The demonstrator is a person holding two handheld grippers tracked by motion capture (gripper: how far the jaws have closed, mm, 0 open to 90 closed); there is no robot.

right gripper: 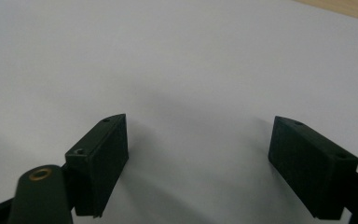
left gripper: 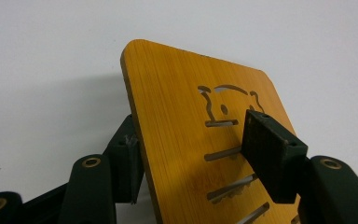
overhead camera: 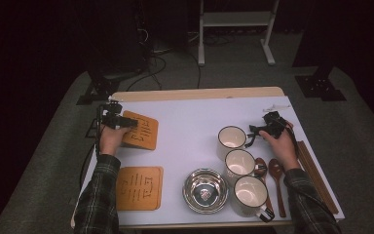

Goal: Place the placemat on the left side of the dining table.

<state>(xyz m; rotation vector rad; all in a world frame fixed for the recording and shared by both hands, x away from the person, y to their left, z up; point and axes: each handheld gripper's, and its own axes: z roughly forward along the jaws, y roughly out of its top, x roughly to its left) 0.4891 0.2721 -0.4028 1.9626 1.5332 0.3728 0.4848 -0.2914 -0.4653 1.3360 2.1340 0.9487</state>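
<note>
the left gripper [overhead camera: 126, 122] sits at the table's far left with its jaws astride the edge of a wooden coaster [left gripper: 186, 135], loosened and not pressing it. the coaster lies on the white table [overhead camera: 190, 117]. the right gripper [overhead camera: 253, 130], jaws spread wide and empty, rests beside the farthest mug [overhead camera: 231, 140].

Free room and obstacles. The middle of the surface [overhead camera: 190, 122] lies bare between the upper wooden mat [overhead camera: 141, 130] at left and the column of three mugs [overhead camera: 240, 163] at right. The steel bowl [overhead camera: 205, 190] and lower mat [overhead camera: 140, 187] crowd the near edge. Right of the mugs, wooden spoons [overhead camera: 275, 178] and chopsticks [overhead camera: 315, 175] block the strip. Bare surface lies ahead of the right hand-held gripper [right gripper: 198, 163].
</note>
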